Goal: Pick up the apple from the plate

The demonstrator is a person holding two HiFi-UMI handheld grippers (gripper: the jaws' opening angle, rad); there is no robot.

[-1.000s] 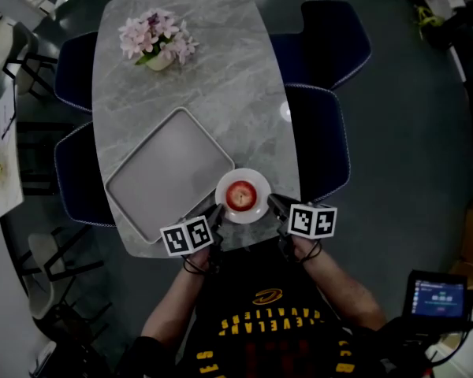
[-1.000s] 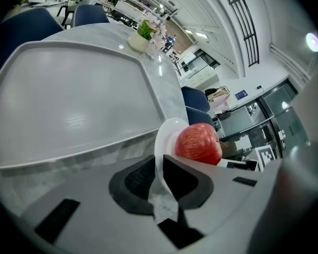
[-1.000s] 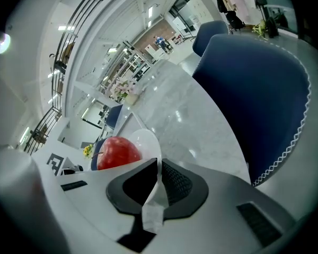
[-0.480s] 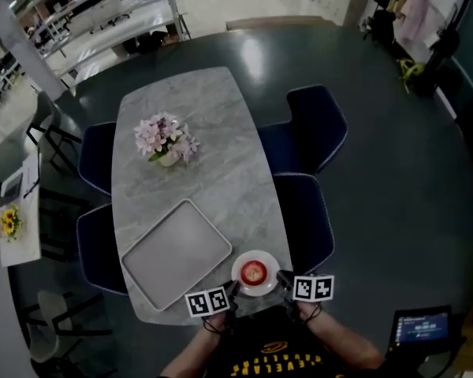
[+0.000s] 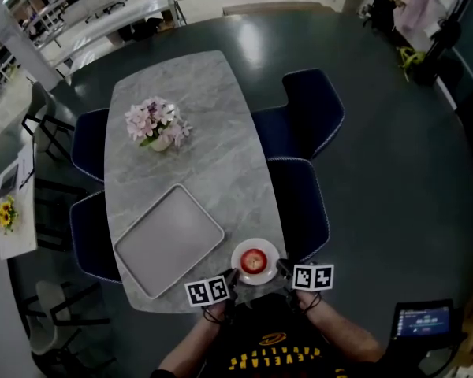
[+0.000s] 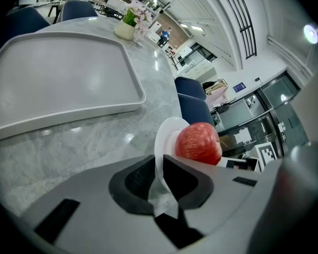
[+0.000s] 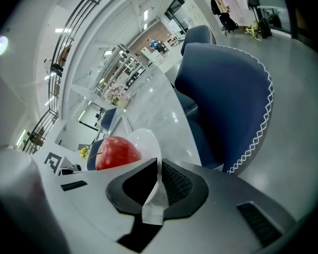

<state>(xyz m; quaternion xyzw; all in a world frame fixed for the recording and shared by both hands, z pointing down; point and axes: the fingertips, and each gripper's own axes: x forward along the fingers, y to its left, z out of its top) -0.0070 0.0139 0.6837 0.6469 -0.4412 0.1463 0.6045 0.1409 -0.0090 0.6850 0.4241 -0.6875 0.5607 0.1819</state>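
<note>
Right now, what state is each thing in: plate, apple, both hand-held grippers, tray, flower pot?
plate: at the near edge of the table, rim clamped on two sides.
apple: whole, sitting on the plate, not gripped.
left hand-held gripper: shut on the plate's rim.
right hand-held gripper: shut on the plate's rim.
tray: flat on the table, nothing on it.
flower pot: upright.
</note>
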